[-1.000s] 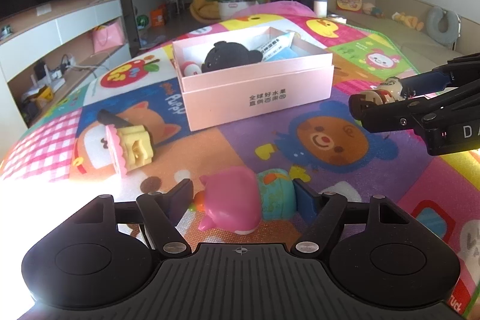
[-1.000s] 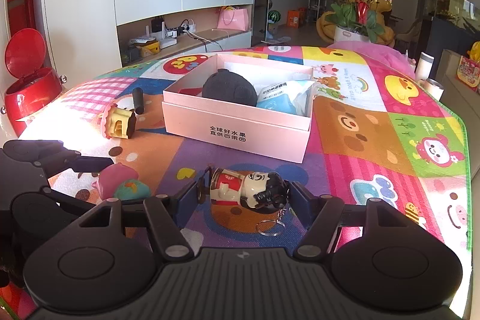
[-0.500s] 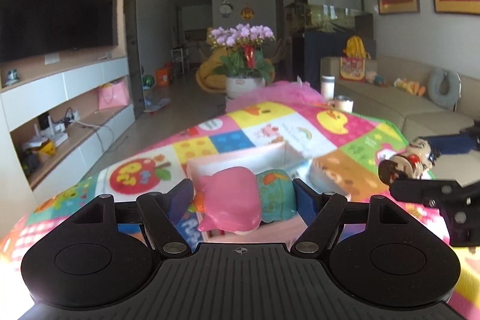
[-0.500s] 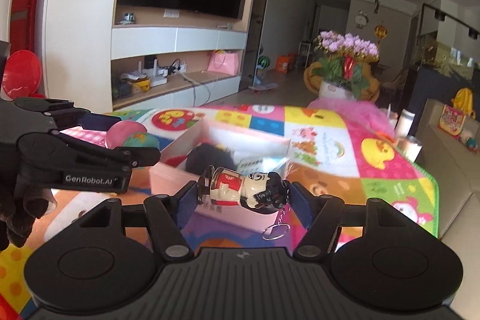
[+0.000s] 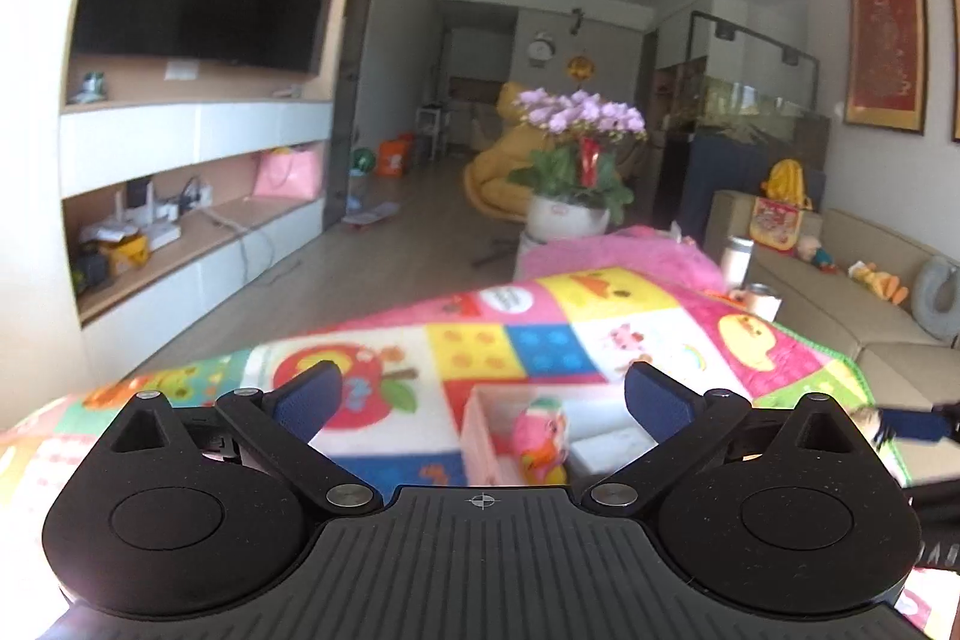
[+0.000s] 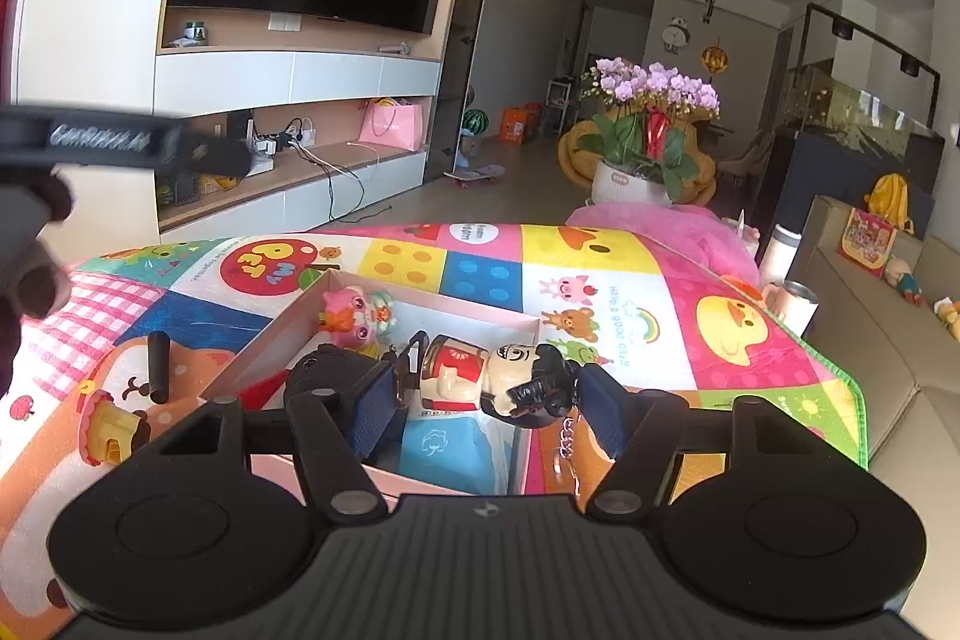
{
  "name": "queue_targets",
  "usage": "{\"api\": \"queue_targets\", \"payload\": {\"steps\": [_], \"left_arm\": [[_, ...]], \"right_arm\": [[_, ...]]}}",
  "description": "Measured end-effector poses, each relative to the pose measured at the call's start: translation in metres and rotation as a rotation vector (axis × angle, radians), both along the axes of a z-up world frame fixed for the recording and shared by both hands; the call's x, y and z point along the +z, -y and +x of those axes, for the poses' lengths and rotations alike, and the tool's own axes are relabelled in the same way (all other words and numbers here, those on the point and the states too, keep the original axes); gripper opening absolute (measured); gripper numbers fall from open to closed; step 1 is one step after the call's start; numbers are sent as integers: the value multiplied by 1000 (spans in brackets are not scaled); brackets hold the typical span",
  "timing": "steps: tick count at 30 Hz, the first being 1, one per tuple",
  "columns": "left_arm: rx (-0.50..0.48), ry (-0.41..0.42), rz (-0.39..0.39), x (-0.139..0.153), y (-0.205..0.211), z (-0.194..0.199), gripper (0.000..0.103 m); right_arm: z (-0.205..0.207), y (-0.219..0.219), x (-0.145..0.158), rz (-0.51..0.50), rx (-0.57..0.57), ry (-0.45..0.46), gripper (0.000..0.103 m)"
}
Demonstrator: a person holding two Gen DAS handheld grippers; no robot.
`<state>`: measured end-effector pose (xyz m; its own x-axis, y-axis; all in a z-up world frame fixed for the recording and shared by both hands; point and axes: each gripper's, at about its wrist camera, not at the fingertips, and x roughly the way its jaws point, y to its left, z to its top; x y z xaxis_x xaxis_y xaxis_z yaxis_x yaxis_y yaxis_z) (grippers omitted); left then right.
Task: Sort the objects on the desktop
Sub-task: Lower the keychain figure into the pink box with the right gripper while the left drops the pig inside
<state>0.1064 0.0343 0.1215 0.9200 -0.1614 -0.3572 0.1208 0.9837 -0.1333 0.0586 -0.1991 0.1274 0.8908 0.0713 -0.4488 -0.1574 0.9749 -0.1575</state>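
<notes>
Now my left gripper (image 5: pixel 480 394) is opening, jaws spread wide with nothing between them. A second ago it was clamped on the pink toy (image 6: pixel 354 316); now that toy sits inside the pink box (image 6: pixel 420 307), at the far left corner, blurred in the left wrist view as if only just dropped. So that one is sorted, I'd say.

My right gripper (image 6: pixel 486 394) is unchanged in grip: pads pressed on the doll keychain (image 6: pixel 492 379), chain dangling off its right side. It has come up off the mat and hangs over the box's near part, above the blue packet (image 6: pixel 441 445) and beside the black toy (image 6: pixel 318 376).

Next is probably dropping the keychain. The yellow toy (image 6: pixel 111 427) remains on the play mat (image 6: pixel 600 280), left of the box, not yet sorted.
</notes>
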Motion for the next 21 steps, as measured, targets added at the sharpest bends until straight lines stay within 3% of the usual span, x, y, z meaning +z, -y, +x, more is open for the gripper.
{"api": "queue_targets", "payload": {"steps": [6,11,15,21], "left_arm": [[90,-91,71,-39,-20,-23,103],[122,-109,92,-47,-37,-47,103],[136,-94,124,-54,-45,-71,103],[106,-140,170,-84,-39,-92,103]], "right_arm": [[26,-22,31,59,21,14,66],[83,-27,66,154,-61,6,66],[121,-26,65,149,-88,-69,77],[114,-27,52,196,-33,-105,78]]}}
